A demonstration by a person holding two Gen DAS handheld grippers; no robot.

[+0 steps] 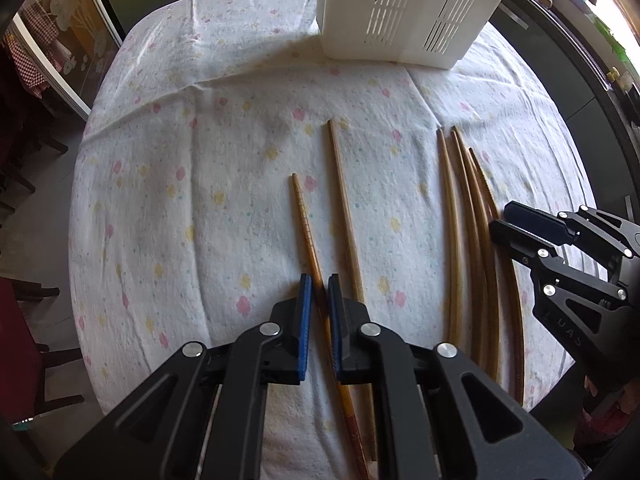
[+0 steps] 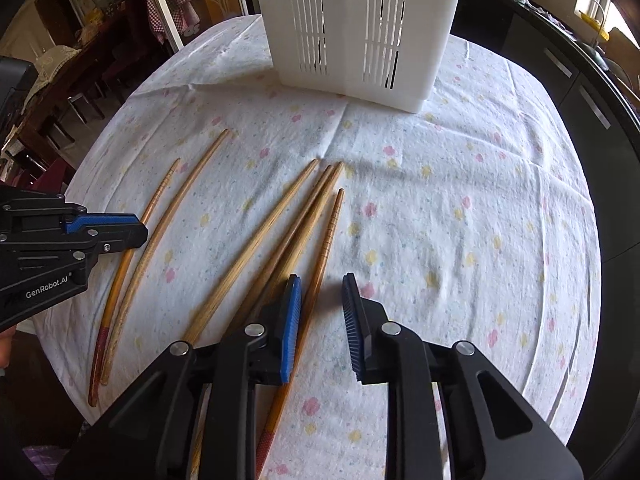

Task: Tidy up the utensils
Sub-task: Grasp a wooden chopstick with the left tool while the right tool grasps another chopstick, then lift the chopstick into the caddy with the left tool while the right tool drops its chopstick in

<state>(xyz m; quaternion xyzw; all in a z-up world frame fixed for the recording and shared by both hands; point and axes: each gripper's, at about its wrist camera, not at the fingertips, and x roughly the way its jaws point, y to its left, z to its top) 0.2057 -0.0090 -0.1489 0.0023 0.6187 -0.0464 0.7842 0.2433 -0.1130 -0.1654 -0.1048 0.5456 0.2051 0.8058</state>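
Note:
Several wooden chopsticks lie on a flowered white tablecloth. My left gripper has its blue pads close around a ridged, red-handled chopstick; a plain chopstick lies just to its right. A bunch of chopsticks lies further right, by my right gripper. In the right wrist view my right gripper is open above the cloth, with a ridged chopstick running under its left finger and other chopsticks to the left. A white slotted utensil holder stands at the far side.
The holder also shows in the left wrist view at the back right. The table's rounded edge drops off to the left, with dark chairs below. A dark counter runs along the right side.

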